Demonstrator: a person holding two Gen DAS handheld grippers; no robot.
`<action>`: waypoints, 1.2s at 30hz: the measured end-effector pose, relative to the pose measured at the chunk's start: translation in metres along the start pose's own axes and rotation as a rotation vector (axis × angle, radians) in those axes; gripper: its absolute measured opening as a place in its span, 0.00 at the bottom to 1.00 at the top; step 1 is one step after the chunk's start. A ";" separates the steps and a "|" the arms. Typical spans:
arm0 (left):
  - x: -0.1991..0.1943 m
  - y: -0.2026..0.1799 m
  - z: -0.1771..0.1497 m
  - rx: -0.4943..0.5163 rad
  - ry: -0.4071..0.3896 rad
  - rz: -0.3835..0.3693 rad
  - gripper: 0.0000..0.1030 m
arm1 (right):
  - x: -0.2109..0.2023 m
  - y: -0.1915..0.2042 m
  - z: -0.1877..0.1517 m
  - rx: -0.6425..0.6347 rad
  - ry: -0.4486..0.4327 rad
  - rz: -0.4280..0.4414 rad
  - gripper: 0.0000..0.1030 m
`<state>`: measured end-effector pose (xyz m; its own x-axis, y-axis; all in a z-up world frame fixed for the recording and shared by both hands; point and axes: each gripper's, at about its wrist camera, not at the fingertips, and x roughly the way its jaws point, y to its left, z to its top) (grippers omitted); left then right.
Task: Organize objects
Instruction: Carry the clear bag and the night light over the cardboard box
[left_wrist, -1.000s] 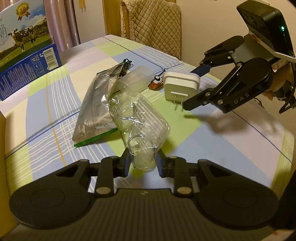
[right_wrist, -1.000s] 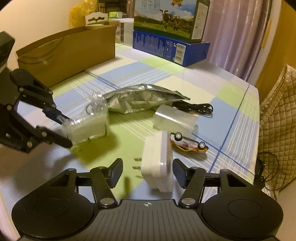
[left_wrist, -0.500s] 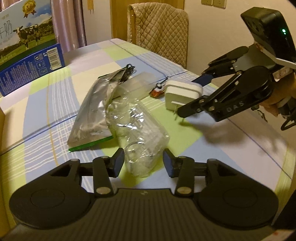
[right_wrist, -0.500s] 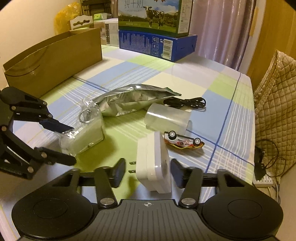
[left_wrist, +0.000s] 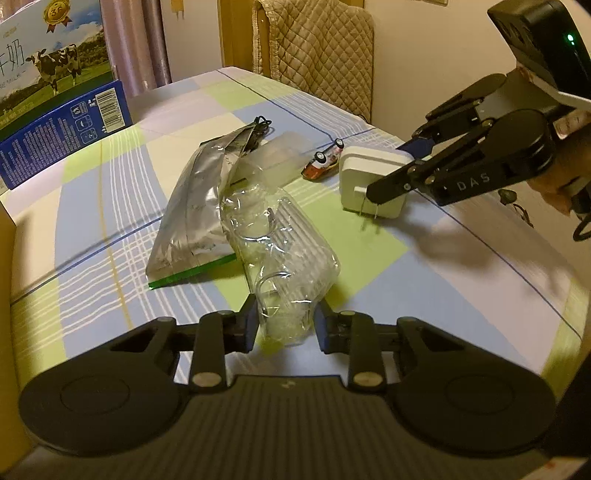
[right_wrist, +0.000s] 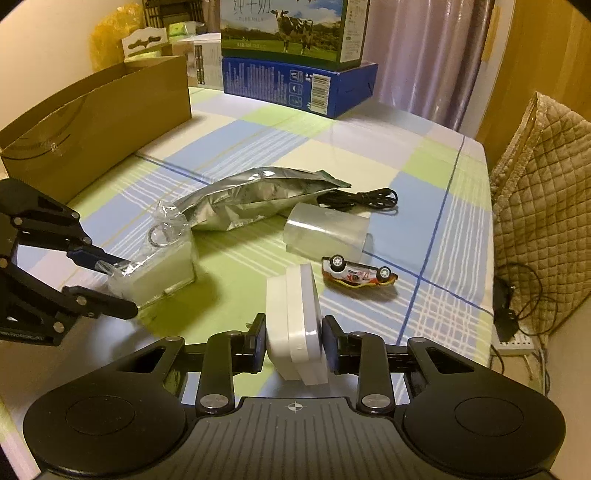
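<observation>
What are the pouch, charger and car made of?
Pouch: looks like metallised foil film, silver, crinkled, shiny creases.
Charger: likely hard white plastic, smooth satin shell, metal prongs.
Car: painted glossy body, plastic or die-cast, unclear; lies upside down.

You have a smooth checked tablecloth (right_wrist: 258, 147) under everything, with a faint sheen that suggests oilcloth, though the dim light makes that uncertain. The foil pouch (right_wrist: 255, 199) at centre is crinkled and mirror-bright. Near left, the clear packet (right_wrist: 159, 266) is thin glossy film, wrinkled. The white charger (right_wrist: 295, 325) in front of you is smooth, slightly shiny plastic. The toy car (right_wrist: 358, 275) looks glossy and painted. Far left, the cardboard box (right_wrist: 96, 122) is matt brown. On the right, the chair cover (right_wrist: 546, 192) is quilted cloth.
</observation>
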<state>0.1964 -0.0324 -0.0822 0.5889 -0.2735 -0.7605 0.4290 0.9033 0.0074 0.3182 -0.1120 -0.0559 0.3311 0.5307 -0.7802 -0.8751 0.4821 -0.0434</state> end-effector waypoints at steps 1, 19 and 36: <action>-0.003 0.000 0.000 -0.004 -0.001 -0.002 0.24 | -0.003 0.002 0.001 -0.001 0.001 -0.005 0.27; -0.083 0.013 -0.028 -0.066 -0.036 0.024 0.21 | -0.061 0.049 0.024 0.007 -0.020 -0.014 0.27; -0.175 0.043 -0.015 -0.111 -0.129 0.118 0.21 | -0.114 0.122 0.071 0.079 -0.086 -0.008 0.27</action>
<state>0.1010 0.0592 0.0414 0.7163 -0.1973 -0.6693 0.2782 0.9604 0.0146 0.1983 -0.0641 0.0718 0.3700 0.5826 -0.7236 -0.8426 0.5385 0.0027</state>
